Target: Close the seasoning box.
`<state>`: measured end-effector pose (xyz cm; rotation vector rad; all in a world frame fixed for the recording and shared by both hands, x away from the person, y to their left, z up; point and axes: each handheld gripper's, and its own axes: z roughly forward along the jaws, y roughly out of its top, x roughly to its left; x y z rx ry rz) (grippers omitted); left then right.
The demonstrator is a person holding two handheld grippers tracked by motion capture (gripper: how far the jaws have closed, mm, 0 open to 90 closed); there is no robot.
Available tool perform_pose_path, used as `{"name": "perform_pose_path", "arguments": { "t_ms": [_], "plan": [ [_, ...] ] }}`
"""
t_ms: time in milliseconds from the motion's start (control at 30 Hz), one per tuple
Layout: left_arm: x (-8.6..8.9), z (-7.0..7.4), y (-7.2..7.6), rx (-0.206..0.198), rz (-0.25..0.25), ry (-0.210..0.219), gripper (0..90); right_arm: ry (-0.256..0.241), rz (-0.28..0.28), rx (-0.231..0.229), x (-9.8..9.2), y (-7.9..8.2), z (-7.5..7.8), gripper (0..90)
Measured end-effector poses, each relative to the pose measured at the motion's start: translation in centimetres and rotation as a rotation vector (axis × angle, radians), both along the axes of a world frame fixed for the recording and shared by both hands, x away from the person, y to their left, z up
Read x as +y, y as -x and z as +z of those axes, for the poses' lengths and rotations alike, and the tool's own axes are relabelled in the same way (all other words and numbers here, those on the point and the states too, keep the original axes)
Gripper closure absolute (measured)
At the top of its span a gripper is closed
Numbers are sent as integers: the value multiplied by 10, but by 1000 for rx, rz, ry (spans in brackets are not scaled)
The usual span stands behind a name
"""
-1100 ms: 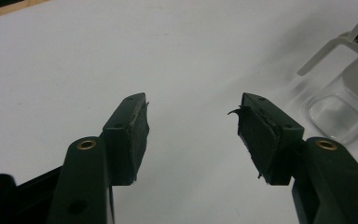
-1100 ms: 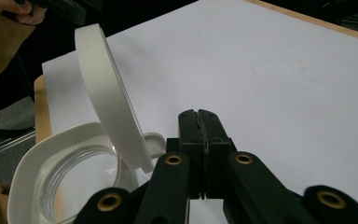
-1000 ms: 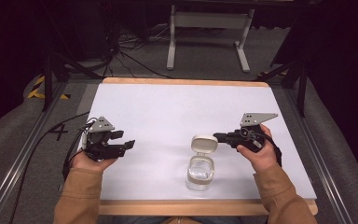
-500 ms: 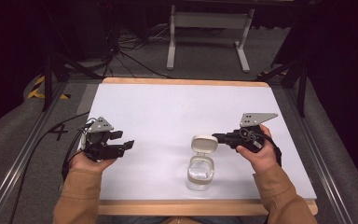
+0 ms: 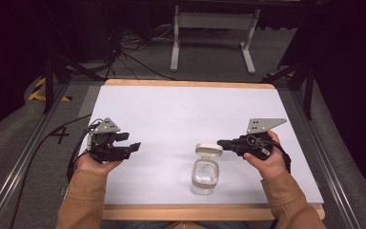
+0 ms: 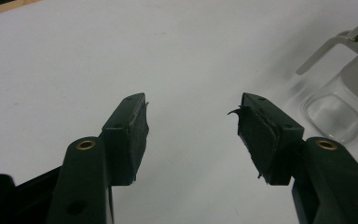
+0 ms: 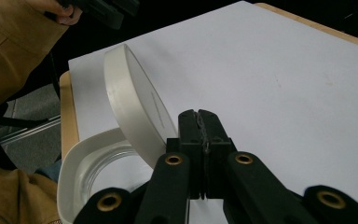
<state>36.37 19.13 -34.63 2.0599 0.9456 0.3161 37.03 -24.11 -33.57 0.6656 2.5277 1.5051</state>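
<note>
On the left of the white bench (image 5: 171,114), the left gripper (image 5: 132,147) is held just above the surface with its fingers (image 6: 129,126) released and nothing between them. From these fingers the clear container (image 6: 340,109) lies off to the right and well apart, at the edge of the left gripper view.

Near the front middle of the bench stands that clear container (image 5: 205,175), its white hinged lid (image 5: 208,150) flipped up on the far side. The lid's broad face stands tilted, leaning away from the opening.

Furthest right, the right gripper (image 5: 221,143) points leftward at the lid. Its fingers (image 7: 189,128) are clenched together with nothing between them, their tips just beside the lid (image 7: 135,105), possibly touching its back. This hand is plainly the nearer one, so any push to close or steady the lid would probably fall to it.
</note>
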Motion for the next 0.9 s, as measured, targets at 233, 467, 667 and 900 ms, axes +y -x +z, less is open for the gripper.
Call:
{"name": "perform_pose_path", "arguments": {
  "t_ms": [233,467,667,900],
  "plan": [
    [-6,1,-5,0,-19,4,426,30,81,34,7,12,1,899],
    [-10,0,-9,-6,-33,2,426,92,147,54,15,22,1,897],
    [-9,1,-8,2,-29,5,426,69,114,34,11,22,3,854],
    [-7,1,-7,1,-22,7,426,-15,-42,-13,0,15,6,671]
  ]
}}
